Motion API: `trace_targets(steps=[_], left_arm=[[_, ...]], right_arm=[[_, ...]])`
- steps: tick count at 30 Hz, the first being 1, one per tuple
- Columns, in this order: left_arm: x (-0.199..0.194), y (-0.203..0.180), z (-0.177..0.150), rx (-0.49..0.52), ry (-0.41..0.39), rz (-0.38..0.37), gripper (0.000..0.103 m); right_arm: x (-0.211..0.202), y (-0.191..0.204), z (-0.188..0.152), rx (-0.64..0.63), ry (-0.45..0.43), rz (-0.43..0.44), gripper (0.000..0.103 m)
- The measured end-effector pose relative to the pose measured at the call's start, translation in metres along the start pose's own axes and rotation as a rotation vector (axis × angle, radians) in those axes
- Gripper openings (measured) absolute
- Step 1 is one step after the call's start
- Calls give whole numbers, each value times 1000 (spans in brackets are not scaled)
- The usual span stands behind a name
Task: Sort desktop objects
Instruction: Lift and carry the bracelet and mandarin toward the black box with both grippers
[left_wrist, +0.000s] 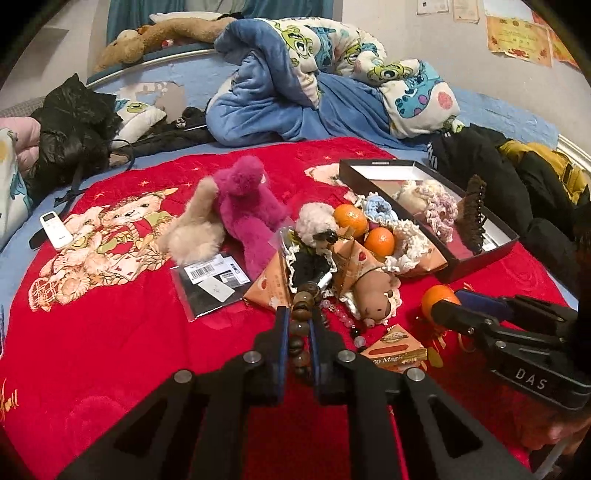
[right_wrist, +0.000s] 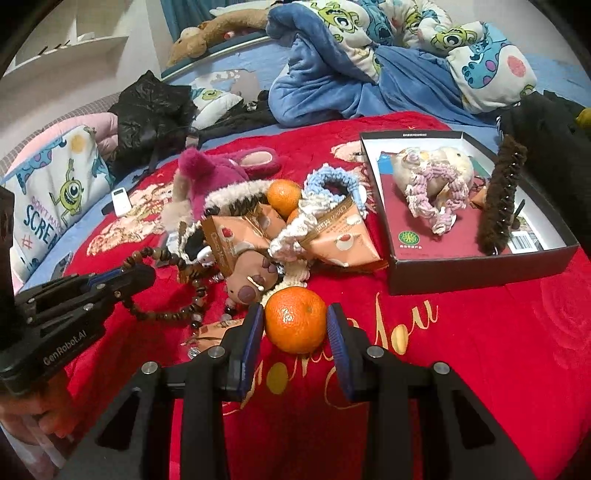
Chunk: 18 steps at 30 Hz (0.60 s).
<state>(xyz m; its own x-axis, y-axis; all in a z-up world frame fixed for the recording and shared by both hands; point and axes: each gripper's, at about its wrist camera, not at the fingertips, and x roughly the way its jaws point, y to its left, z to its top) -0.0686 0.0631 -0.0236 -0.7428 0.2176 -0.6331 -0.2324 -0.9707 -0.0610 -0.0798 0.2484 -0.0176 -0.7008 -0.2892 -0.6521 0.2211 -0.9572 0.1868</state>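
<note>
Your left tool (left_wrist: 297, 321) is pinched tight on the brown bead bracelet (left_wrist: 301, 328), lifting it off the red blanket (left_wrist: 110, 332). Your right tool (right_wrist: 295, 328) grips a mandarin (right_wrist: 295, 319) (just beside the pile), near the black box (right_wrist: 480, 266).

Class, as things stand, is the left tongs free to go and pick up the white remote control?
Probably not yet: the left tongs are shut on the bead bracelet. The remote control lies uncovered on the blanket, so the path looks free.
</note>
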Motion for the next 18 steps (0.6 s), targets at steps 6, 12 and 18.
trace_targets(steps=[6, 12, 18], left_arm=[[-14, 1, 2, -30, -34, -26, 11], [-27, -10, 2, -44, -50, -31, 11], [-34, -27, 3, -39, -59, -70, 11]], right_arm=[[-6, 3, 3, 28, -23, 4, 34], [-11, 2, 6, 52, -41, 17, 34], [-22, 6, 9, 57, -62, 31, 34]])
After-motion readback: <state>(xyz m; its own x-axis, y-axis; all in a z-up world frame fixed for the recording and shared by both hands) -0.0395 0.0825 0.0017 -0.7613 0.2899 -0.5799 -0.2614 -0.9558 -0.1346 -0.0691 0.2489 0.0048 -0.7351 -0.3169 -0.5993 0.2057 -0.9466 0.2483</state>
